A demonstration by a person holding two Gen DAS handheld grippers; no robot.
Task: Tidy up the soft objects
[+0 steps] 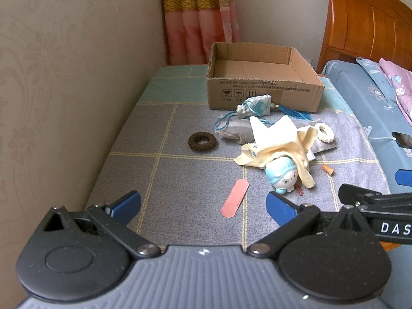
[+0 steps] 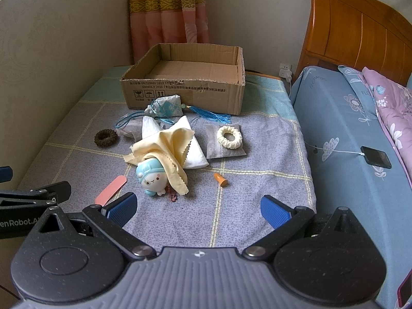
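Observation:
An open cardboard box (image 1: 262, 95) (image 2: 185, 95) stands at the back of the cloth-covered table. In front of it lie a tasselled sachet (image 1: 255, 106) (image 2: 167, 108), a brown scrunchie (image 1: 202, 141) (image 2: 105, 137), a cream scrunchie (image 2: 229, 137) (image 1: 325, 131) on a grey pouch (image 2: 226, 152), a yellow cloth (image 1: 278, 145) (image 2: 164, 149) draped over a blue-white squishy toy (image 1: 282, 179) (image 2: 152, 179), a pink strip (image 1: 234, 198) (image 2: 110, 186) and an orange earplug (image 2: 220, 179) (image 1: 328, 170). My left gripper (image 1: 203, 207) and right gripper (image 2: 198, 209) are open and empty, near the front edge.
A bed with blue sheet (image 2: 347, 134) and wooden headboard (image 2: 360, 31) lies on the right, with a charging phone (image 2: 376, 157) on it. A wall (image 1: 64, 77) runs along the left, a curtain (image 1: 198, 20) hangs behind the box.

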